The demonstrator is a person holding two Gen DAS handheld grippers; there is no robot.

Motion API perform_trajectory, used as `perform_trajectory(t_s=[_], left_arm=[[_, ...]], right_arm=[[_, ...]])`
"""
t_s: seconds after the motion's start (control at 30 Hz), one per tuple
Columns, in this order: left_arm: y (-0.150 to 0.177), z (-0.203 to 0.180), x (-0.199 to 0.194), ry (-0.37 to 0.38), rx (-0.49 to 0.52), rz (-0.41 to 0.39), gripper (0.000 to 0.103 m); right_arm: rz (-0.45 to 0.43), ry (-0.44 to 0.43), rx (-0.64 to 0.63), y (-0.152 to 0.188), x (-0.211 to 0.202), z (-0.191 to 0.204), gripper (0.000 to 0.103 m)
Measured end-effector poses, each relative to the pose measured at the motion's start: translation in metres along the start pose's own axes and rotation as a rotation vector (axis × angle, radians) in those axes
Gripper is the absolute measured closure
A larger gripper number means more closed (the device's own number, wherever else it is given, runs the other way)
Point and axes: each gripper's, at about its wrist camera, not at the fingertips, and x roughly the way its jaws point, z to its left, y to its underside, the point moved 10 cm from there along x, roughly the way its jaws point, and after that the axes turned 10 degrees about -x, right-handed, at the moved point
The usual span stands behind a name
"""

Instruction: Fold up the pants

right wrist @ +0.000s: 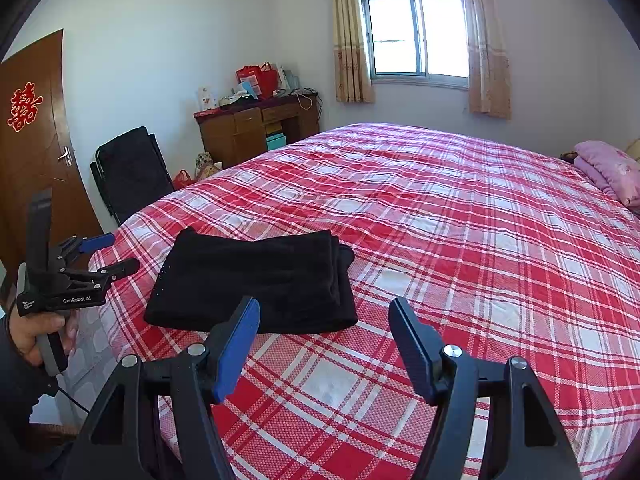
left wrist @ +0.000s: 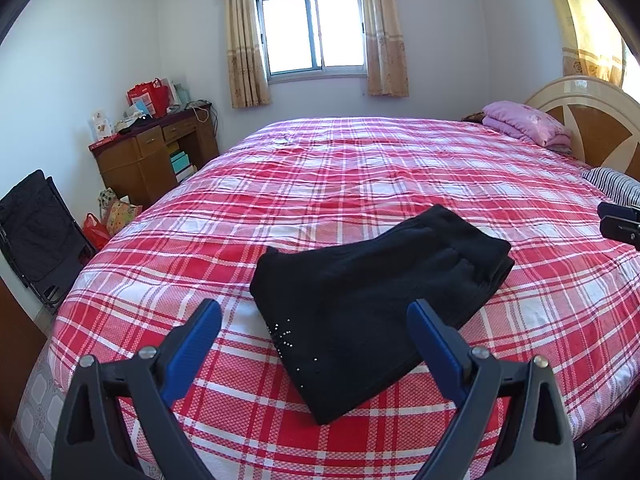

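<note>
Black pants (left wrist: 368, 300) lie folded in a compact stack on the red plaid bed (left wrist: 360, 168), near its front edge. Small studs dot one corner of the stack. My left gripper (left wrist: 314, 312) hovers just in front of the pants, open, with nothing between its blue pads. In the right wrist view the same pants (right wrist: 256, 280) lie left of centre on the bed (right wrist: 460, 220), and my right gripper (right wrist: 324, 312) stands open over bare cover to their right. The left gripper (right wrist: 116, 252) shows there too, open, held by a hand (right wrist: 32, 332) at the bed's left edge. The right gripper's tip (left wrist: 620, 220) shows at the right edge of the left wrist view.
Folded pink bedding (left wrist: 524, 122) and a striped pillow (left wrist: 616, 184) lie by the headboard (left wrist: 592, 112). A cluttered wooden desk (right wrist: 256, 128) stands by the window wall, a black folding chair (right wrist: 128, 168) and bags (left wrist: 108, 220) beside it. A brown door (right wrist: 32, 140) is at far left.
</note>
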Motion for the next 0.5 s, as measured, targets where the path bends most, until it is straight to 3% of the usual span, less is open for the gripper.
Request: perform_trajectory(t_s=[0.5], left_arm=[[0.0035, 0.0076, 0.0059, -0.026, -0.011, 0.017, 0.002]], right_arm=[[0.006, -0.002, -0.007, 0.0027, 0.0031, 0.0022, 0.034]])
